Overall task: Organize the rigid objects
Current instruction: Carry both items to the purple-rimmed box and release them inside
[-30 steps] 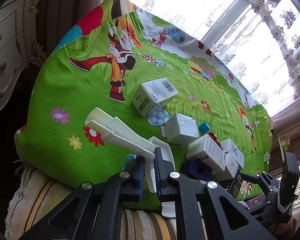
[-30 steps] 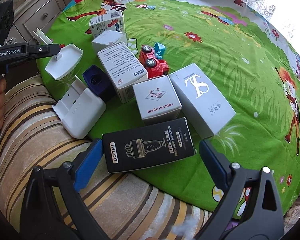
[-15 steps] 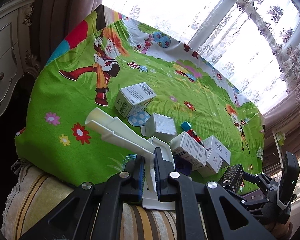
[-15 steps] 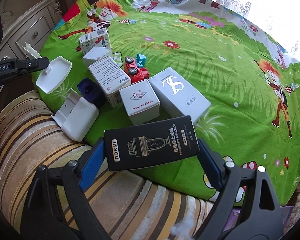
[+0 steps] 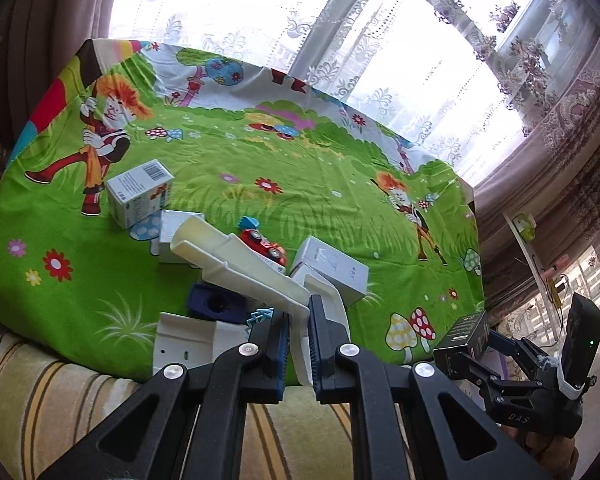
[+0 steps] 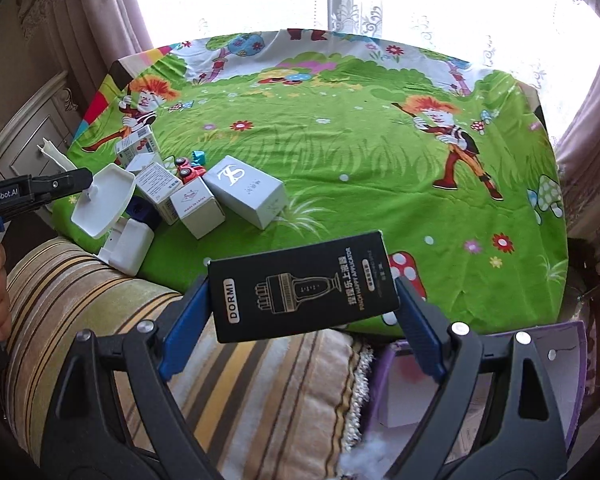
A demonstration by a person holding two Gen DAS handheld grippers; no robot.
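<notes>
My right gripper (image 6: 300, 292) is shut on a black DORMI box (image 6: 304, 284), a blue pad pressing on each short end. The box hangs above the cloth's near edge and the striped cushion. In the left wrist view that box (image 5: 464, 332) and right gripper (image 5: 472, 340) appear at the lower right. My left gripper (image 5: 298, 320) is shut on the thin stem of a white plastic scoop-like piece (image 5: 236, 256), held above the box cluster. The right wrist view shows its flat white tray end (image 6: 104, 200) at the left gripper (image 6: 80, 178).
On the green cartoon cloth (image 6: 340, 140) sit several white boxes (image 6: 244, 192), a red toy car (image 6: 188, 170), a dark blue item (image 5: 216, 306) and a white plastic case (image 6: 126, 246). A striped cushion (image 6: 100, 300) borders the near edge. A purple bin (image 6: 560, 360) stands at lower right.
The black box has left the cloth and risen in the right gripper, moving back and to the right. The left gripper rose and swung right with the white piece.
</notes>
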